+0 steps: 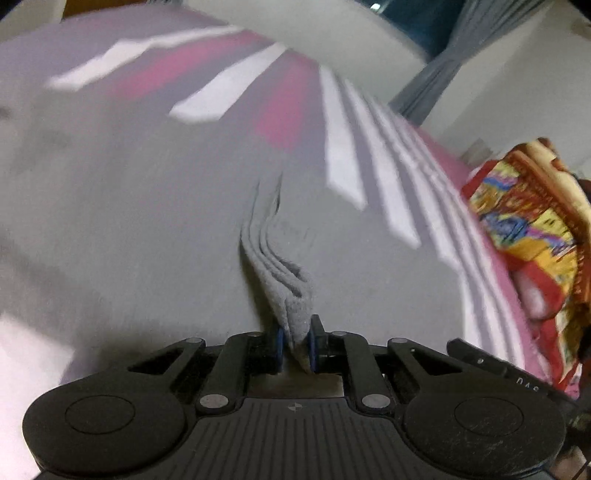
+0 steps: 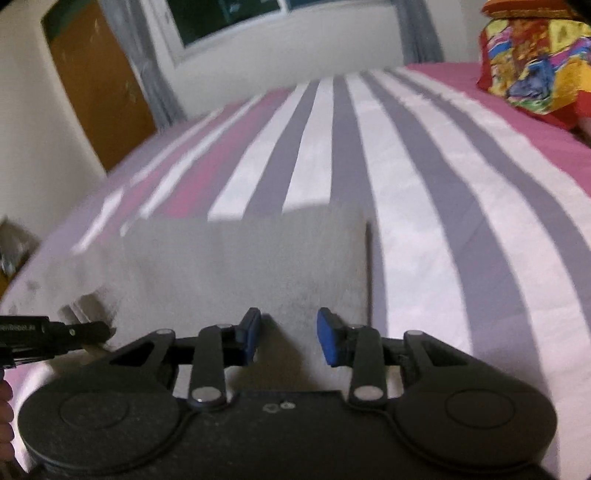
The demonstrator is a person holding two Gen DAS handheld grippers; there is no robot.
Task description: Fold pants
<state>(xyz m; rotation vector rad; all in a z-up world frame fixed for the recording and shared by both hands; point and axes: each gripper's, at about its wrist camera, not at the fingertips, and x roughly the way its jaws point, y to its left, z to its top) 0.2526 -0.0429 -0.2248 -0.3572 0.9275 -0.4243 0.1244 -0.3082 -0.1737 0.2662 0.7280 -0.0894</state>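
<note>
The grey pants [image 2: 229, 266] lie folded into a thick rectangle on the striped bed. In the left wrist view the pants [image 1: 129, 221] fill most of the frame. My left gripper [image 1: 295, 347] is shut on a stacked edge of several grey layers [image 1: 291, 295], which rises from the pads. It also shows at the left edge of the right wrist view [image 2: 74, 332], at the pants' left corner. My right gripper [image 2: 288, 339] is open and empty, just above the near edge of the folded pants.
The bedsheet [image 2: 424, 184] has grey, white and pink stripes. A bright multicoloured blanket [image 2: 532, 62] lies at the bed's far right, also seen in the left wrist view [image 1: 528, 221]. A wall with a window [image 2: 236, 14], curtains and a brown door [image 2: 99, 85] stands behind.
</note>
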